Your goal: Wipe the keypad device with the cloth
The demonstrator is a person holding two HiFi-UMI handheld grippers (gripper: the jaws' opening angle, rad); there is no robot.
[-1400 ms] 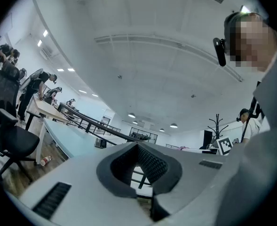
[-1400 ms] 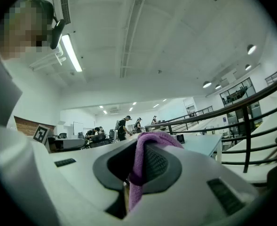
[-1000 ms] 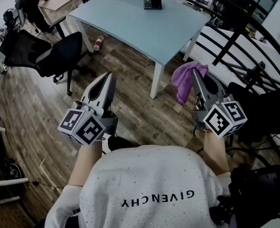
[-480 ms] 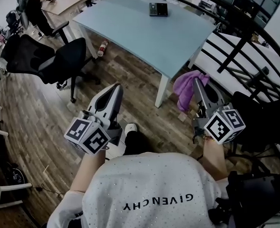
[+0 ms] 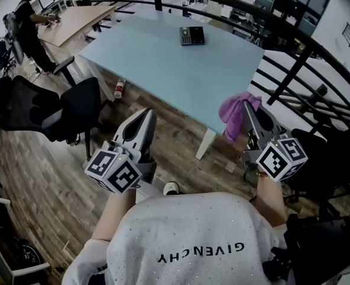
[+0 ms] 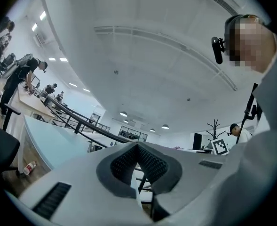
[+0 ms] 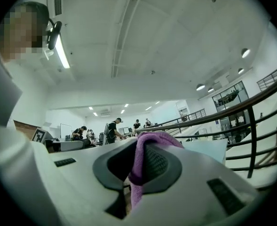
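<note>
The dark keypad device (image 5: 191,35) lies flat near the far edge of a pale blue table (image 5: 163,64) in the head view, well ahead of both grippers. A purple cloth (image 5: 236,113) hangs from my right gripper (image 5: 245,107), which is shut on it short of the table's near right corner. In the right gripper view the cloth (image 7: 140,166) is pinched between the jaws and drapes over their tip. My left gripper (image 5: 145,116) is held over the wooden floor in front of the table, shut and empty. Its jaws meet in the left gripper view (image 6: 137,149).
Two black office chairs (image 5: 41,108) stand on the wood floor at the left. A bottle (image 5: 119,88) lies on the floor under the table's left side. A black railing (image 5: 293,58) curves behind and right of the table. A person (image 5: 26,25) stands at a desk far left.
The view has advanced toward the table, so the table and keypad device look nearer. Both grippers keep their pose, the cloth still held in the right one.
</note>
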